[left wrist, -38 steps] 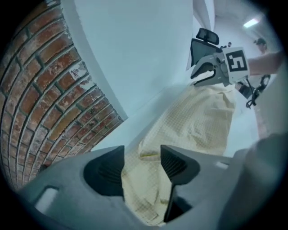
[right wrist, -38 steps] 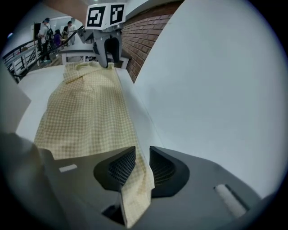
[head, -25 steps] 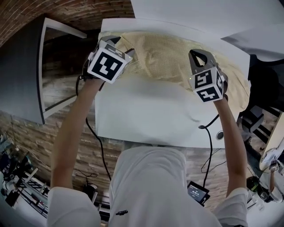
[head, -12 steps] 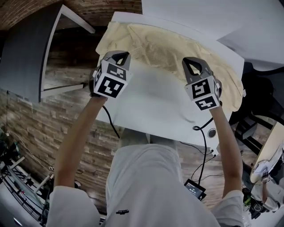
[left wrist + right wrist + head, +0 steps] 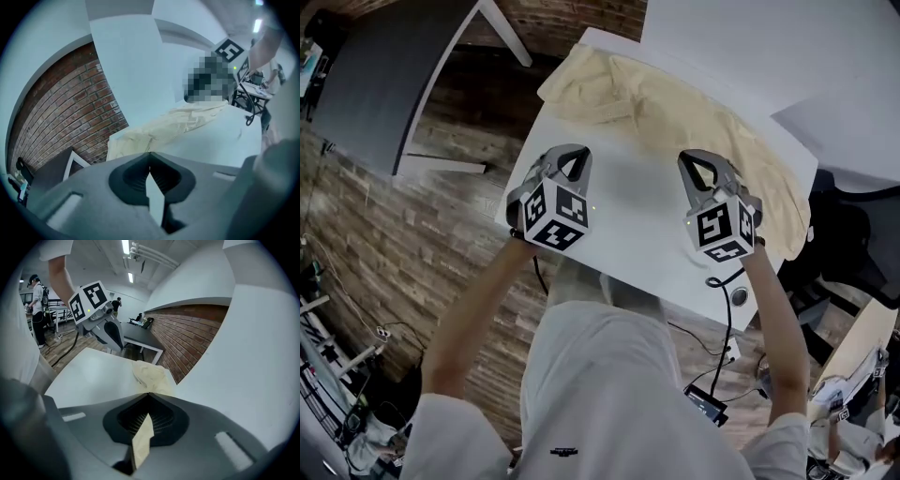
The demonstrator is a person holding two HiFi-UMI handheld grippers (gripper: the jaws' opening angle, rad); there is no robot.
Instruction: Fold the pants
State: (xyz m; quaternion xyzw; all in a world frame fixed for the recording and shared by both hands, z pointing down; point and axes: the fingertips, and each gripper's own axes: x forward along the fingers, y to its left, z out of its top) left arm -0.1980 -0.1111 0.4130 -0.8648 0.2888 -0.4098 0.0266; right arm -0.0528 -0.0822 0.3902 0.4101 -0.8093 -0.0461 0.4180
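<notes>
The cream pants (image 5: 675,103) lie spread along the far side of the white table (image 5: 628,216). My left gripper (image 5: 567,152) hovers shut over bare table, short of the cloth, with nothing between its fingers. In the left gripper view its tips (image 5: 149,153) meet and the pants (image 5: 173,124) lie ahead. My right gripper (image 5: 694,159) is shut too, at the pants' near edge. In the right gripper view (image 5: 149,394) cream cloth shows through the slot behind the closed tips, and the pants (image 5: 150,373) stretch beyond.
A dark desk (image 5: 384,84) with white legs stands left of the table over wooden floor (image 5: 469,309). A cable (image 5: 727,300) hangs off the table's near edge. Another white surface (image 5: 769,37) lies at the far right. A brick wall (image 5: 61,108) stands behind.
Both grippers have drawn back from the pants toward me and risen a little. The left one has come off the pants' left end and now hangs over bare table.
</notes>
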